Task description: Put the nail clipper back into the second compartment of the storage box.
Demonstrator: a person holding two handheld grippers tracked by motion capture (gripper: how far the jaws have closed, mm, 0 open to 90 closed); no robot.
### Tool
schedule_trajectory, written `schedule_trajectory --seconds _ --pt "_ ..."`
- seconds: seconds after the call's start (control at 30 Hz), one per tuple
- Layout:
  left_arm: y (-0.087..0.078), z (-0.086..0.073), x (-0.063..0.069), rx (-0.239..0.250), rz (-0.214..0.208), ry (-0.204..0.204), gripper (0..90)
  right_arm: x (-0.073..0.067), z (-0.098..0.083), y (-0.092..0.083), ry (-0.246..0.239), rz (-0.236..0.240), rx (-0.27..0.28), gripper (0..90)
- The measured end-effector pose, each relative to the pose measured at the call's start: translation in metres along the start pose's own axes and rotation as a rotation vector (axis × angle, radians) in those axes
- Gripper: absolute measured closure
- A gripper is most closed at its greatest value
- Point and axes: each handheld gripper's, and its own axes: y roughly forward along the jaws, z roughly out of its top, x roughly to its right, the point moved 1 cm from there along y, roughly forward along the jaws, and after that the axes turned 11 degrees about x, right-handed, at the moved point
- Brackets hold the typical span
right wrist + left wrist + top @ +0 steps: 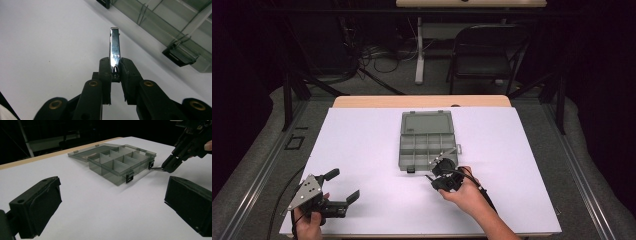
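Your right claw (115, 68) clamped on metal clip (114, 48), held just beside front latch of open organizer box (428, 140) mid-table (362, 150). Your left claw (343, 186) spread wide, holding nothing, well apart near table's front edge.

White table (362, 150), wooden edge along far side. Grey compartment box (428, 145) near centre, lid laid open flat toward far side, dividers visible inside. Right gripper (443, 167) held in a hand at box's near right corner, just beside it; jaws together, anything between them too small to tell. Left gripper (343, 184) at near left, well apart from box, jaws spread wide, nothing between. Folding chair (484, 52) and cables on floor beyond.
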Motion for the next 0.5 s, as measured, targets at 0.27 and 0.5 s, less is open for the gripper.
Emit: schedule_trajectory --seconds 0.27,0.5 --pt "0.0 0.0 0.001 0.001 0.002 -0.002 0.6 0.0 0.013 -0.01 -0.025 -0.013 -0.002 79.5" --pt "0.0 0.0 0.0 0.001 0.0 -0.003 0.6 0.003 0.025 -0.017 -0.039 -0.022 0.003 79.5"
